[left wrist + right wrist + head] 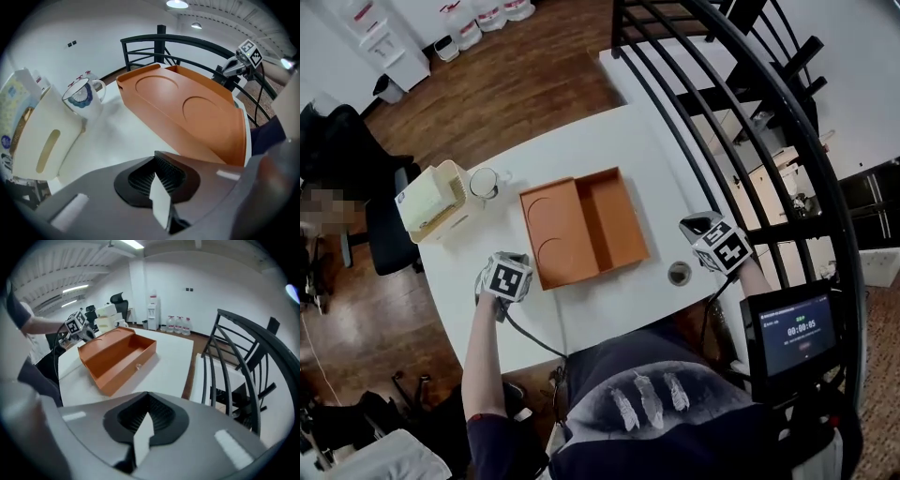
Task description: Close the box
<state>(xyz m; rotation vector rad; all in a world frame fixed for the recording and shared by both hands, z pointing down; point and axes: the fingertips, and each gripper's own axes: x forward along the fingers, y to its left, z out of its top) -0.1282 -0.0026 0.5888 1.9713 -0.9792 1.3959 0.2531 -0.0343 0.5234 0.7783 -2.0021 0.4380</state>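
Box (586, 228): lies open, mid-way across the white table (619, 141), directly in front of you; orange, shallow, rectangular, both halves flat on the tabletop and joined along the middle. Lid (553, 234) is thrown back to your left, inner face up, two round impressions pressed into it; tray half (614, 216) sits to your right, empty, with a small pale stud (138, 365) on its outer long wall. Judgement: the lid has to swing up and over rightward, so task not yet started.

Cream holder (436, 199) and mug (485, 183) stand beyond the lid's left edge, near but apart from it; probably clear of the swing.

Your left gripper (504, 277) sits just beside the lid's near left corner, jaws together, nothing between them; likely placed to get under the lid's free edge. Your right gripper (708, 236) hangs to the right of the tray, apart from it, jaws likewise closed and empty; likely ready to steady the tray.

Small round fitting (679, 273) in the tabletop, near the box's near right corner.
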